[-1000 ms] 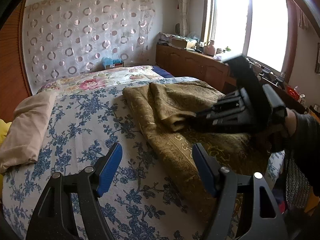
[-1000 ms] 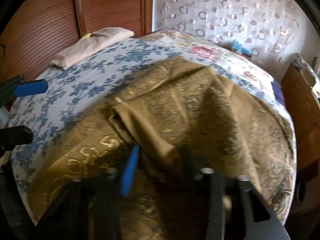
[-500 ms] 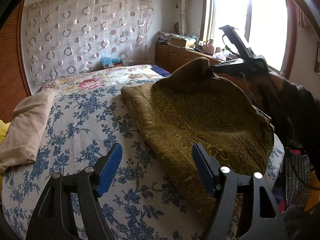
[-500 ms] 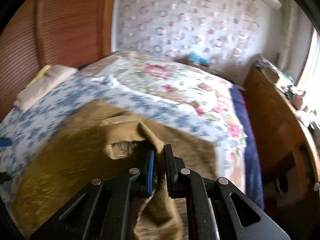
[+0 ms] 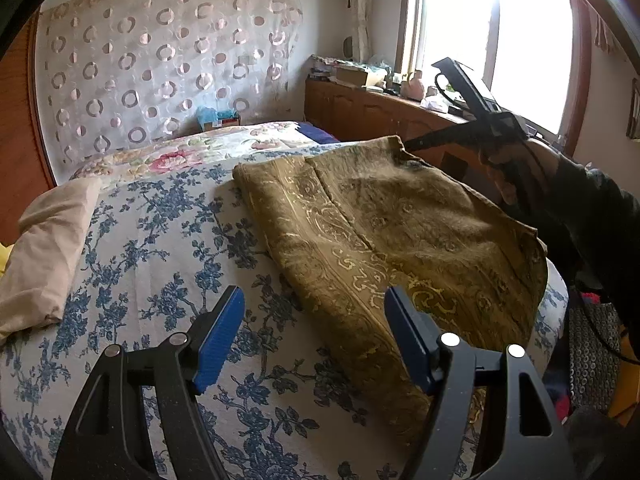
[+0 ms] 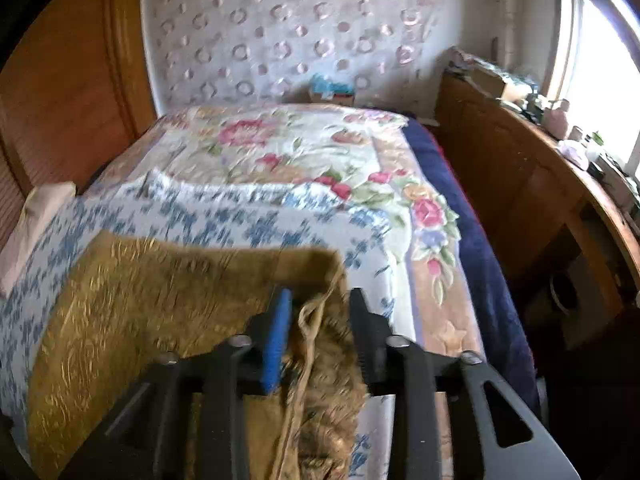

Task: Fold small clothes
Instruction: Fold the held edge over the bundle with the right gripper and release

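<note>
On the bed (image 5: 168,240), over a blue-flowered quilt, lies the cloth (image 5: 400,240), an olive-gold patterned piece spread across the right half of the mattress in the left wrist view. Its far corner lifts off the quilt toward the right tongs (image 6: 318,336), which a hand (image 5: 508,168) in a dark sleeve holds above that corner. In the right wrist view the jaws of the right tongs have just been opening: a bunched edge of the cloth with a loose cord hangs between them, and the blue pad on the left stands off from it, so the cloth is no longer pinched. The picture there is blurred. The left tongs (image 5: 316,340) hover low over the near part of the bed with their jaws wide apart and nothing between them; the near edge of the cloth lies just beyond the right-hand pad. A beige pillow (image 5: 44,256) rests at the left edge of the bed, well apart from the cloth. A wooden cabinet (image 5: 384,116) runs under the window (image 5: 492,36).
</note>
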Action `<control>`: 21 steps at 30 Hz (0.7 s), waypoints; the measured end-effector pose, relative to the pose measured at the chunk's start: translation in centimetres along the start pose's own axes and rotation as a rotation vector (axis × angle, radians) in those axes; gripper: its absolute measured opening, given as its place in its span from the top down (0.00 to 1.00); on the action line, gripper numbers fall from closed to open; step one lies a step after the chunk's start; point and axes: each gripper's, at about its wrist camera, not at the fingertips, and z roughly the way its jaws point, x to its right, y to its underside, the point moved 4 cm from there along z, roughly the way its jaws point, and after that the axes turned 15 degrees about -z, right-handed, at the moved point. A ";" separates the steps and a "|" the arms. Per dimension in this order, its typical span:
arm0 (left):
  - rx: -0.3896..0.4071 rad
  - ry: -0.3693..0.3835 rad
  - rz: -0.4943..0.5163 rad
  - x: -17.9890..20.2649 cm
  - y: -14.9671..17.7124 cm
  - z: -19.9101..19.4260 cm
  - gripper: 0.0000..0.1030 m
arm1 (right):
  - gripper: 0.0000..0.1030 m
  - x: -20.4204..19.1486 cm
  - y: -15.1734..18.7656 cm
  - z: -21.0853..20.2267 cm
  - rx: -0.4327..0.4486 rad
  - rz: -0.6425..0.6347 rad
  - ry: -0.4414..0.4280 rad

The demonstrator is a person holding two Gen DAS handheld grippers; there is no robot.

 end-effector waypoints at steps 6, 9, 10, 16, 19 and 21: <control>-0.020 0.001 0.007 0.3 0.6 0.3 0.29 | 0.62 -0.4 3.0 -0.8 -0.019 -0.056 -0.018; -0.029 0.006 0.006 0.5 0.9 0.6 0.29 | 0.62 -1.4 5.1 -3.5 0.003 -0.054 -0.015; -0.033 0.008 0.007 0.6 1.0 0.7 0.29 | 0.62 -1.9 6.1 -4.5 0.014 -0.054 -0.015; -0.024 0.003 0.001 0.9 1.2 0.6 0.29 | 0.62 -3.9 10.3 -9.1 0.039 -0.073 -0.022; -0.021 -0.002 -0.010 0.7 1.1 0.4 0.29 | 0.62 -4.7 12.0 -10.5 0.040 -0.061 -0.058; -0.027 -0.004 -0.014 0.6 1.1 0.4 0.29 | 0.62 -4.7 12.6 -10.9 0.039 -0.051 -0.079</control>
